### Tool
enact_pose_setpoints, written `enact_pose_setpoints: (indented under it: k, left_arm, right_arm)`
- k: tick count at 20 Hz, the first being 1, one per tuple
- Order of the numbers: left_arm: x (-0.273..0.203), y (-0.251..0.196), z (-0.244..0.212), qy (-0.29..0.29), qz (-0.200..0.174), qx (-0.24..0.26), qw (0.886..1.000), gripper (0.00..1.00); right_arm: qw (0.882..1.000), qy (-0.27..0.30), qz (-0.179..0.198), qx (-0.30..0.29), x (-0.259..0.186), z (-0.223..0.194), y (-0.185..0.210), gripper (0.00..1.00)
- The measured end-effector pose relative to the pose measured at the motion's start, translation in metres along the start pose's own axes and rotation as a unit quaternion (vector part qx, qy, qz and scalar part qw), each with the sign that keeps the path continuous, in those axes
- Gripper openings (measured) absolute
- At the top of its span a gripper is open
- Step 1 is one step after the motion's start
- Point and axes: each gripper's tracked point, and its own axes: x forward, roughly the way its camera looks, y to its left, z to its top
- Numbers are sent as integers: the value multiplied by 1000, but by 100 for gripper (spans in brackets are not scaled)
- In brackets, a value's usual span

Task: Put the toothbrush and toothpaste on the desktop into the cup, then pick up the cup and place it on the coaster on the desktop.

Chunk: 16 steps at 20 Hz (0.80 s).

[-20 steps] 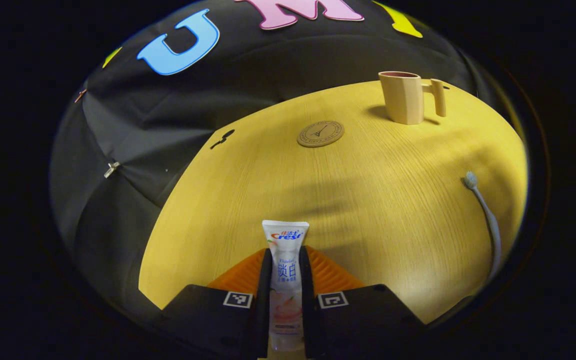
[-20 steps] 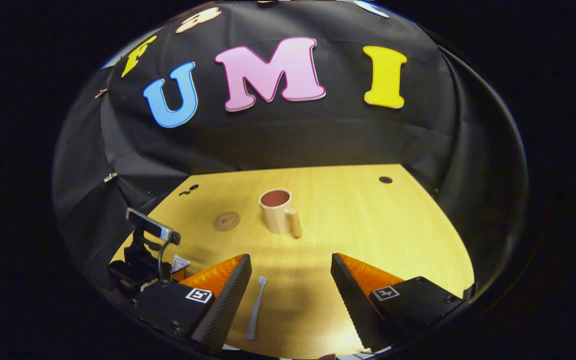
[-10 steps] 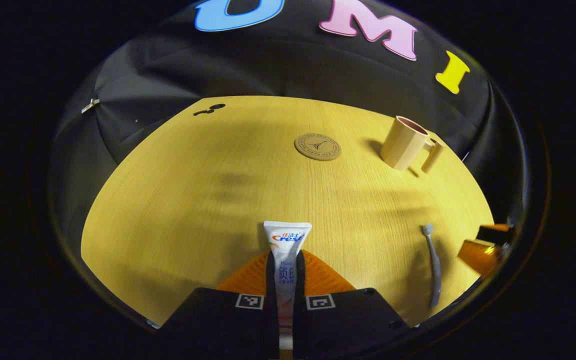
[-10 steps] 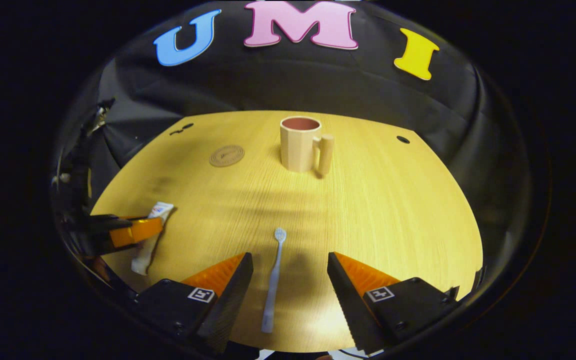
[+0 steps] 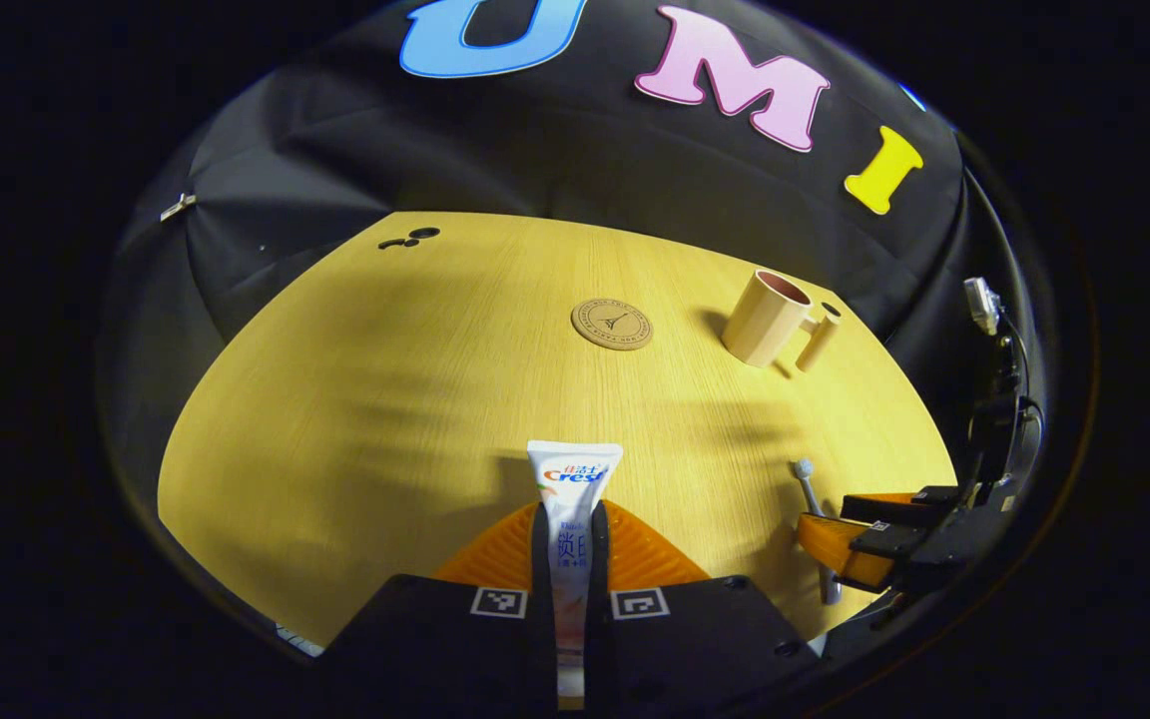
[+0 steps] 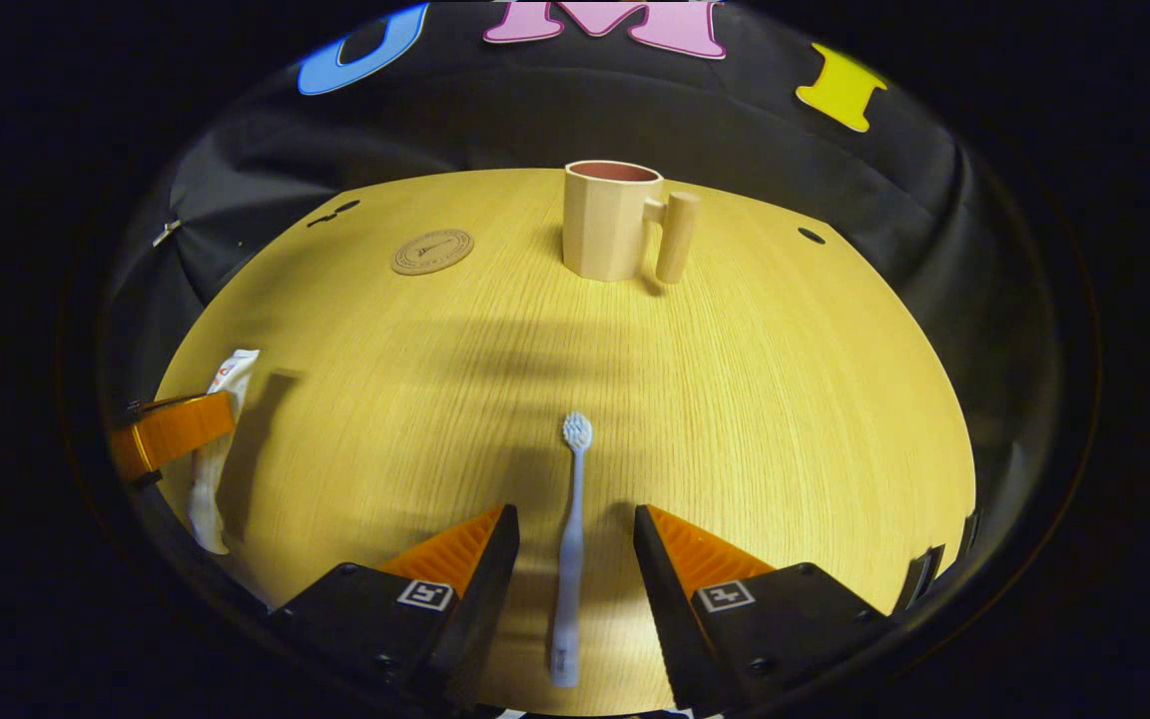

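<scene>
Toothpaste tube [image 5: 571, 519]: we see it pinched between both fingers of the left gripper [image 5: 571, 559], pointing forward over the desktop [image 5: 385, 379].
Toothbrush [image 6: 571, 539]: it lies flat on the desktop, between the spread fingers of the right gripper [image 6: 569, 589], which do not touch it.
Cup [image 6: 615, 220]: it stands upright at the far side, handle to the right.
Coaster [image 6: 432, 251]: it lies near the cup, on its left, apart from it.

My work surface is a yellow wood-grain desktop [image 6: 755, 399] with a curved near edge. A beige cup [image 6: 607, 222] stands upright toward the back, handle to its right. Left of it, apart, lies a round cork coaster [image 6: 432, 251]. Near me a pale blue toothbrush [image 6: 570, 539] lies flat, bristle end pointing toward the cup
</scene>
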Motion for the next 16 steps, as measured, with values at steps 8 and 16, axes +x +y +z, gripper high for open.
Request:
enact_pose_setpoints:
  k: [8,16]
  left_arm:
    - [-4,12,-3,3,10,-19,1000,16]
    - [-11,-9,15,-13,16,-9,1000,16]
  right_arm:
    - [1000,11,4,25,0,-4,-6,11]
    - [993,-29,78,86,-15,6,-5,5]
